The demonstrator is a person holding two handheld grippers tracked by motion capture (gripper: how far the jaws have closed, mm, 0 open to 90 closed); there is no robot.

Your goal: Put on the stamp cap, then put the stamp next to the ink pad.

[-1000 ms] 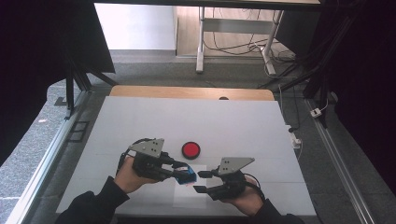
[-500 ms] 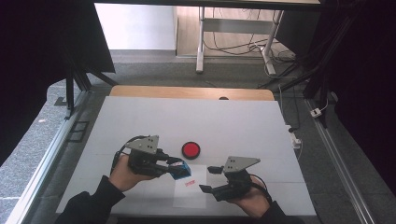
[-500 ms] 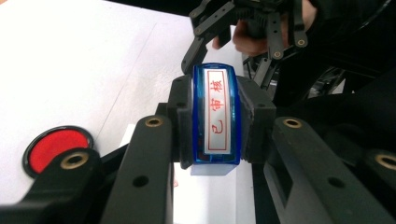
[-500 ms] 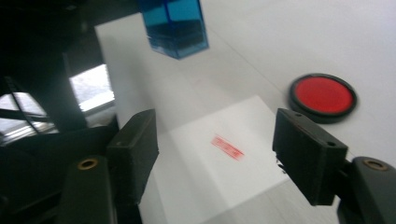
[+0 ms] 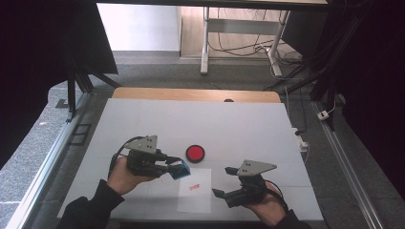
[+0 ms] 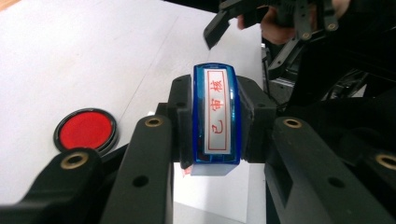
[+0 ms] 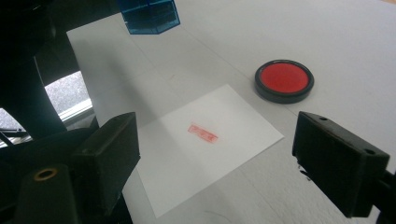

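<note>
A blue stamp (image 5: pixel 181 169) with a red-character label (image 6: pixel 217 116) sits clamped in my left gripper (image 5: pixel 174 167), held just above the table, left of a white paper sheet (image 5: pixel 196 198). The sheet bears a small red imprint (image 5: pixel 193 186), which the right gripper view has at its centre (image 7: pixel 202 133). A round red ink pad (image 5: pixel 195 152) lies just beyond the sheet. My right gripper (image 5: pixel 221 181) hovers at the sheet's right edge. Its jaws have just been opening and stand wide apart with nothing between them.
The white table top (image 5: pixel 200 119) ends in a wooden strip (image 5: pixel 191 94) at the far edge. Metal rails (image 5: pixel 52 162) run along both sides, and cables and desk legs (image 5: pixel 205 43) stand on the floor beyond.
My right gripper has backed away to the right of the paper and its jaws have spread. My left gripper has drawn the stamp slightly left, uncovering the sheet and its red imprint.
</note>
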